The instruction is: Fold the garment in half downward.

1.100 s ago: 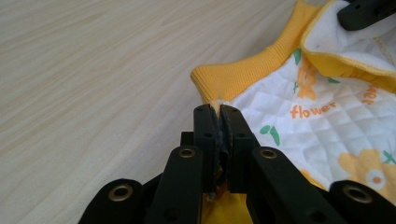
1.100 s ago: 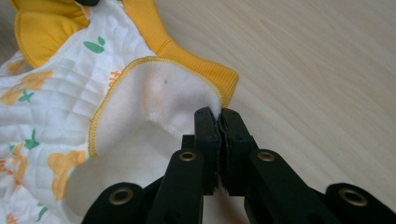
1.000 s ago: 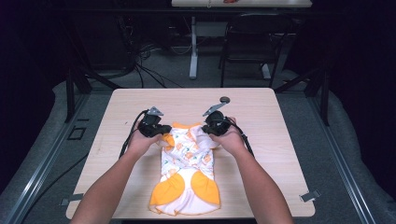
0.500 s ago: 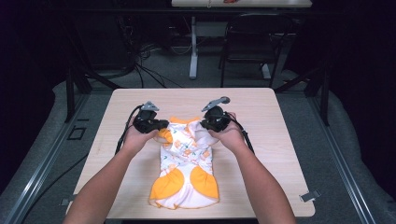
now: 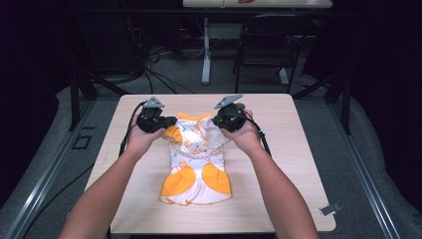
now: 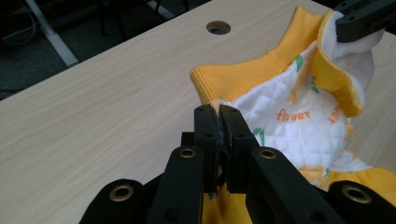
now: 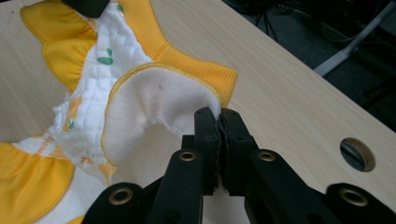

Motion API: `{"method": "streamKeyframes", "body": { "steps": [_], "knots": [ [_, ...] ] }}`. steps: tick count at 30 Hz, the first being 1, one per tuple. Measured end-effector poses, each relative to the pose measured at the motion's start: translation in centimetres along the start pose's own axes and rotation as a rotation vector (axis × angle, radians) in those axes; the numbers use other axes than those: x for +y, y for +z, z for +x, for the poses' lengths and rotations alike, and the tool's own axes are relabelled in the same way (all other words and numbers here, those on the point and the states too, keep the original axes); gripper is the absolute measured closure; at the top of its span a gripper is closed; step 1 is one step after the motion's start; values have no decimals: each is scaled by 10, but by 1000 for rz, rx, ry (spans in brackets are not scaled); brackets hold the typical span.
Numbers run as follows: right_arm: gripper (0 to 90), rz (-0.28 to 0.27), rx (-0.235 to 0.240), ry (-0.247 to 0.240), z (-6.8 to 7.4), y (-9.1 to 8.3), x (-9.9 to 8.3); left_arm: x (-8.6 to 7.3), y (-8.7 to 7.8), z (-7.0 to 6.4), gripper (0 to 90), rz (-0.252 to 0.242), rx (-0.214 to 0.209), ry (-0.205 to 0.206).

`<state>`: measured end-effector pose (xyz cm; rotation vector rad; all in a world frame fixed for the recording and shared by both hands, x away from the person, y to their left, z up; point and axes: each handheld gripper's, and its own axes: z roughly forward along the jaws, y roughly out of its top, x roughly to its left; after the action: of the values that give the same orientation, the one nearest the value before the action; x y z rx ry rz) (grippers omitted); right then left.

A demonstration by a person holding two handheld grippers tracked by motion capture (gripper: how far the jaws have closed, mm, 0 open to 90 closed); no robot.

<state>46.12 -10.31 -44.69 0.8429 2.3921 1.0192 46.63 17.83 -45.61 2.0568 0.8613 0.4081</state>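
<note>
A small white quilted garment with orange trim and orange patches lies lengthwise on the wooden table, its ribbed orange collar at the far end. My left gripper is shut on the garment's left shoulder edge, seen pinched between the jaws in the left gripper view. My right gripper is shut on the right shoulder edge, where the white fleece lining folds outward just before the right gripper. The upper part of the garment is lifted and bunched between the two grippers.
A round cable hole sits in the table near its far edge, also seen in the left gripper view. Beyond the table stand a chair, a desk leg and loose cables on the floor. Metal rails run along both sides.
Both grippers have moved toward the table's far edge, dragging the garment's top end with them. The garment now lies farther up the table and more stretched out.
</note>
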Motion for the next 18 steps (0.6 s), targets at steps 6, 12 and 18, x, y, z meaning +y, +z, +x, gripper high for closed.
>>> {"method": "streamKeyframes", "body": {
  "steps": [6, 12, 18],
  "knots": [
    [864, -27, -9, -14, -1, -10, 4, 7, -5, -4, 866, -16, 6, 25],
    [864, -20, -19, -25, -1, -11, 3, 7, -4, -7, 867, -10, 6, 35],
    [863, -22, -19, -23, -1, -11, 2, 7, -4, -7, 867, -12, 3, 39]
  ]
}}
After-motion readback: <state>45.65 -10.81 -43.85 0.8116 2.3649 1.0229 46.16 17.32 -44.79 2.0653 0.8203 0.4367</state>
